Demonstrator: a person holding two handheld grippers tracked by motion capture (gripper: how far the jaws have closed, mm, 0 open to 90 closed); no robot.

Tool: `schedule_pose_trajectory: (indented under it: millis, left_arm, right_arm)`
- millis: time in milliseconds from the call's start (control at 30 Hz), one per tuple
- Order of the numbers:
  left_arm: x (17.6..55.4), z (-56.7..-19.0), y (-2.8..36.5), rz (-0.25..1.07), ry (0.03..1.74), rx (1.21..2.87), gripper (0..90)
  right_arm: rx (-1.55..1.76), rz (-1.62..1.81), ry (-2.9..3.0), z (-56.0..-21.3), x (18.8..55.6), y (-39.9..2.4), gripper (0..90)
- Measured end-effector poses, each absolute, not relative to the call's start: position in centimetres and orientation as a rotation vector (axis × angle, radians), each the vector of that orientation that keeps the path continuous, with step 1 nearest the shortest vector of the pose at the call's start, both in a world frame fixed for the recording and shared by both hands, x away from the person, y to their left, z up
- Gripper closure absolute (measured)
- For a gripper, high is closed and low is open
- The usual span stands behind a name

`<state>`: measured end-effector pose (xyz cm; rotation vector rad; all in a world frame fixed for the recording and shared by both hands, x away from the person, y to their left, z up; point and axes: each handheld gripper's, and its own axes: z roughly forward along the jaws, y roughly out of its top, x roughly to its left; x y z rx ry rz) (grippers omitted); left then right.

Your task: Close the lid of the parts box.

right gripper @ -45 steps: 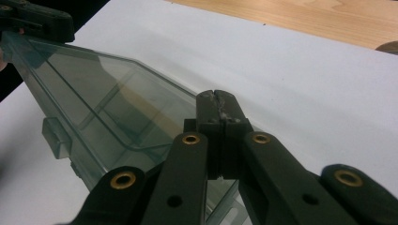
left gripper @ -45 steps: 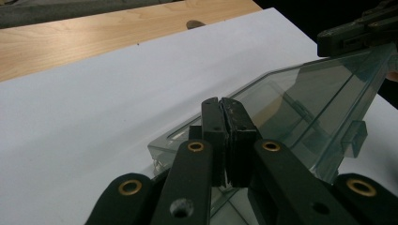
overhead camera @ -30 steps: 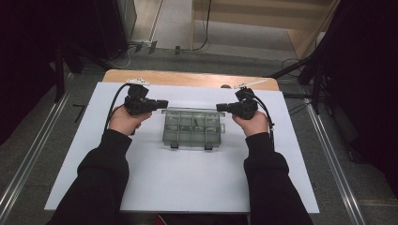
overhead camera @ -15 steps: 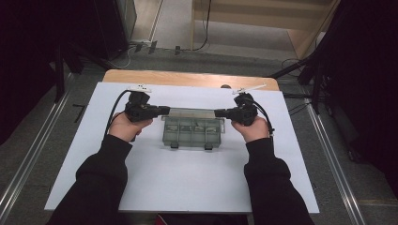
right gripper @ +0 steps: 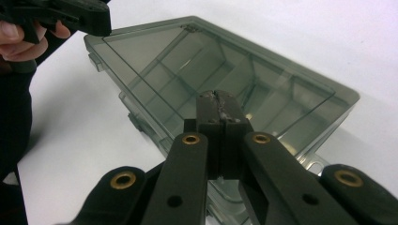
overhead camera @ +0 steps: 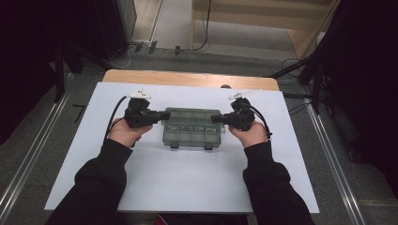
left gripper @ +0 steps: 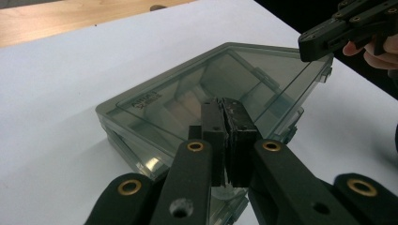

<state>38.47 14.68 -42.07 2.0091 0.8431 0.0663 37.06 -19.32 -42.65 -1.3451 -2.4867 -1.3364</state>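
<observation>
Smoke-tinted plastic makes up the compartment box [overhead camera: 192, 127], which lies flat near the middle of the white table sheet [overhead camera: 178, 183] with its clear lid closed and two latches on the edge nearest the person. From the high view the left gripper [overhead camera: 165, 115] and right gripper [overhead camera: 215, 118] point inward at the box's two short ends, each tip at or just over an end of the lid; whether they touch it cannot be told from there. The left gripper view adds what the high one cannot: raised lettering on the lid, too small to read, and its own jaws pressed together with nothing between them, hovering over a corner of the box [left gripper: 187, 112], the other gripper [left gripper: 319, 40] at the far end. The right gripper view shows the dividers inside most clearly, several cells in rows, with a small pale object in one cell [right gripper: 248, 116], too small to identify. Its jaws are likewise closed flat on each other and empty.
</observation>
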Motion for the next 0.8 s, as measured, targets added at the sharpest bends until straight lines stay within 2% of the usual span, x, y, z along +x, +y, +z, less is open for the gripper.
schedule_pose_trajectory:
  millis: [400,433,800]
  left_arm:
    - [37.4,-42.8,15.0,0.022,0.831,2.008,87.8]
    - [37.3,-42.8,15.0,0.015,0.830,2.010,82.3]
    - [36.8,-43.6,15.1,0.042,0.828,2.036,82.5]
  right_arm:
    - [-1.339,-1.330,-2.508,-43.0,36.0,-19.3,90.0]
    - [-1.337,-1.332,-2.511,-43.1,35.9,-19.3,90.0]
    - [-1.343,-1.308,-2.525,-43.8,35.1,-19.4,90.0]
